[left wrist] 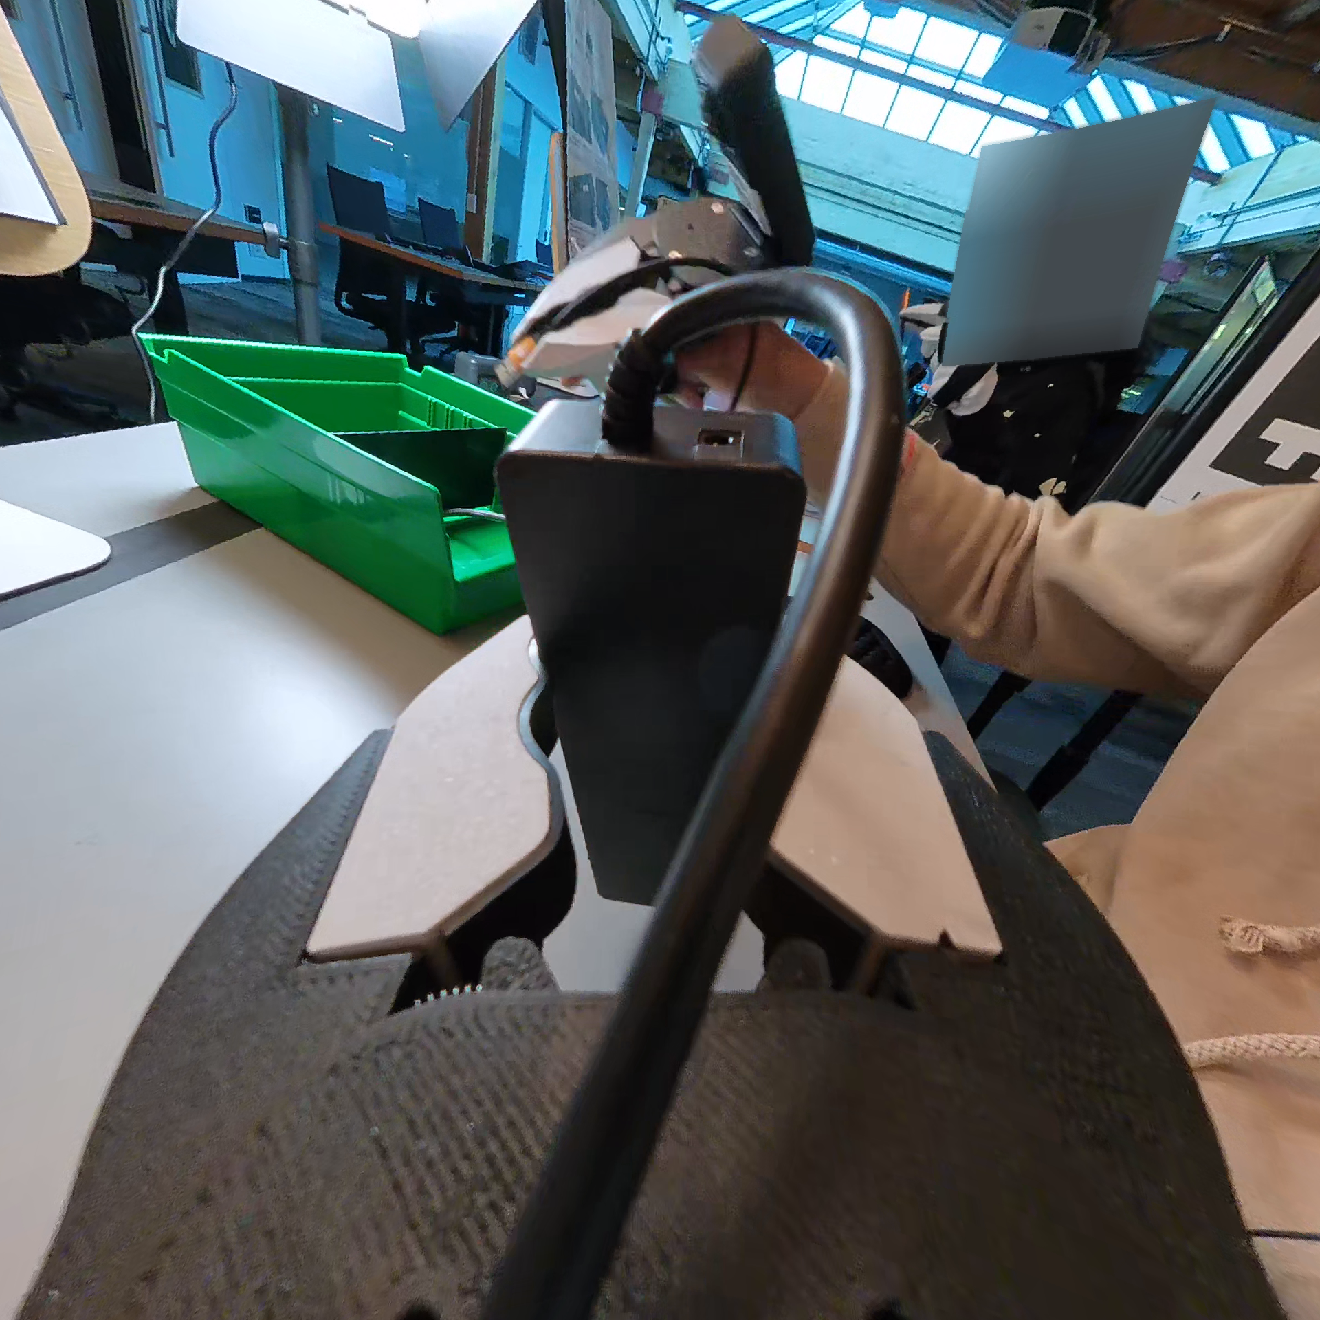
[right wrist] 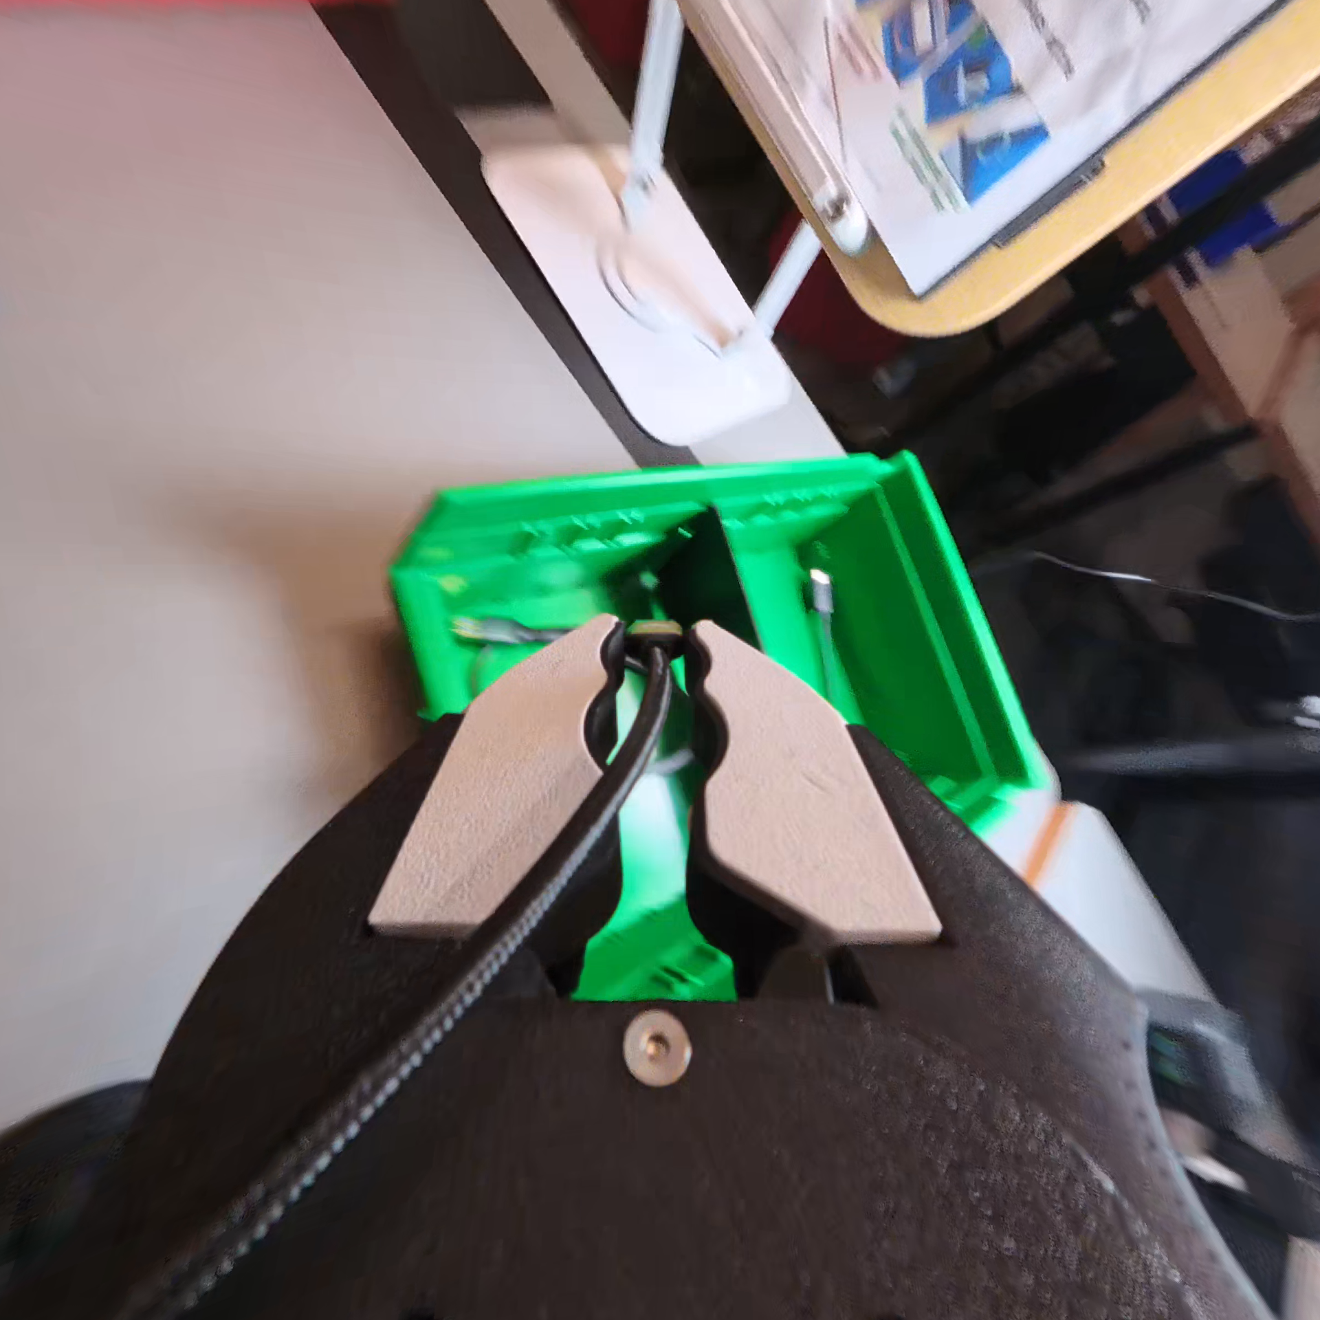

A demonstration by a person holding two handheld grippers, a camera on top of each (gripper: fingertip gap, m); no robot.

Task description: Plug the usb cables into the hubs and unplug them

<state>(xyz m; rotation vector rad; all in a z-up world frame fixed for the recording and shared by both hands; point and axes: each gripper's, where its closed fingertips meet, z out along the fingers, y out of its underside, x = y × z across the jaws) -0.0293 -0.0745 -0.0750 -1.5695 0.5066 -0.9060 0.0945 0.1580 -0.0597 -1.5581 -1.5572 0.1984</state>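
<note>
The left gripper (left wrist: 657, 714) pinches a black hub (left wrist: 650, 607); the right gripper (right wrist: 651, 632) pinches a black cable (right wrist: 628, 743) plug, blurry, above the green bin (right wrist: 928, 614)

Right tool (right wrist: 651, 632) pinching black cable (right wrist: 628, 721) over green bin (right wrist: 950, 643)

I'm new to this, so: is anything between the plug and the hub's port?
Seemingly yes: the hub's own cable rises beside the port, on the side facing the plug in the right gripper; depth is unclear.
</note>
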